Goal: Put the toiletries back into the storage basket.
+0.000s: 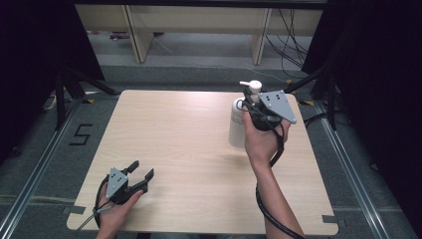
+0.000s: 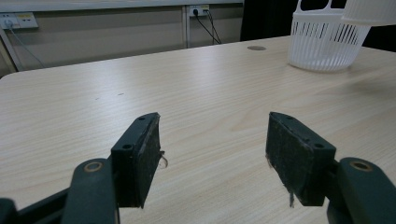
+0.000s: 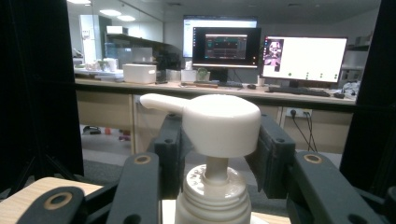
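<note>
right tongs at the pump bottle's head, jaws either side of the pump; can't tell if clamped.
bottle upright, far right of desk. left tongs apart, empty, low over near-left corner. my call: close squarely on the head or neck, avoid the nozzle, so it won't tip. no label readable; floor tape reads "5".

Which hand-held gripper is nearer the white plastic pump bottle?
Right. The right hand-held gripper is at the white plastic pump bottle, jaws either side of its neck. The left hand-held gripper sits open across the table, near the front-left corner.
</note>
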A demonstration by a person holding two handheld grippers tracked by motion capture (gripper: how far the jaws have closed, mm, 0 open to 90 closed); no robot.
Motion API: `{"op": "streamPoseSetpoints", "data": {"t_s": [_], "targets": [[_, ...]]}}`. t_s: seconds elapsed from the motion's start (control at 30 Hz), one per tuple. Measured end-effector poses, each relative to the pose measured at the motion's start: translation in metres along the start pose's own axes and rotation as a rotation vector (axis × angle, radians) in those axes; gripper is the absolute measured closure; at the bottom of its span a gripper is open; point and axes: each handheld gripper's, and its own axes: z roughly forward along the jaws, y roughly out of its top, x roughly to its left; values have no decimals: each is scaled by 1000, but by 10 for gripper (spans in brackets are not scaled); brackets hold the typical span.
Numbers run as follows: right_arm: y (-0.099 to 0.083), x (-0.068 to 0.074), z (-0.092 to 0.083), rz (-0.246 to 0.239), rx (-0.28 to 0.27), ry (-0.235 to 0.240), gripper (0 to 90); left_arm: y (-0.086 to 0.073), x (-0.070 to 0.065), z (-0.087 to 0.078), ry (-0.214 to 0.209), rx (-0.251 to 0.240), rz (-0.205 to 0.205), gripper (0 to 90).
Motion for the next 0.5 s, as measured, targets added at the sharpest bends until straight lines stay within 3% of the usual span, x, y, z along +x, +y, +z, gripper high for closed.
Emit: {"op": "streamPoseSetpoints", "data": {"t_s": [0.43,0.5], "targets": [[5,-8,-1,-11,-6,-13,600,1,0,-1,5,15,6,350],[5,-8,-1,5,-5,-15,600,1,0,-1,5,15,6,350]]}}
